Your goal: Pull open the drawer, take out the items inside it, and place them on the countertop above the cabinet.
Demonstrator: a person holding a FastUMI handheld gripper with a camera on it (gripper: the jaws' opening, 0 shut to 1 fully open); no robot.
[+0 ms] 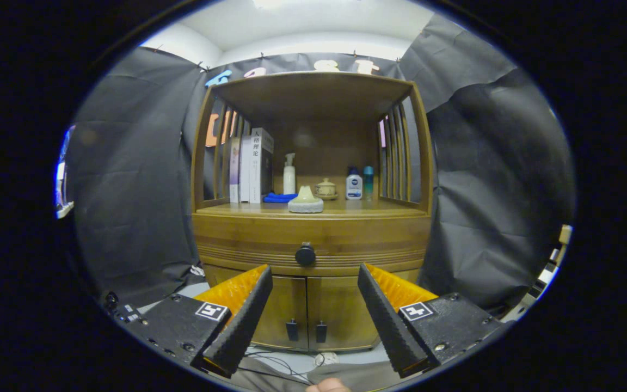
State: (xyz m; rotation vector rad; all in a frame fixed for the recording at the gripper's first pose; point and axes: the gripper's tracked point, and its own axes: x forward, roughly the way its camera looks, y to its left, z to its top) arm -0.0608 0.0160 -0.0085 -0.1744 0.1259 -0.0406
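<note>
The brown wooden drawer (313, 247) is closed, at 12 o'clock beyond the wide-open, empty fingers (313, 272). It looks stiff and a bit heavy. Its small round black knob (305, 254) is the place to hold, though it may be slippery. The wooden counter (384, 207) above is crowded: a grey cone-shaped stone thing (306, 200), bottles, books.

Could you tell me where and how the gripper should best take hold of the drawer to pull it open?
Probably by the round knob at the middle of the closed drawer front. It sticks out toward the open gripper, so come straight from the front, one finger each side.
</note>
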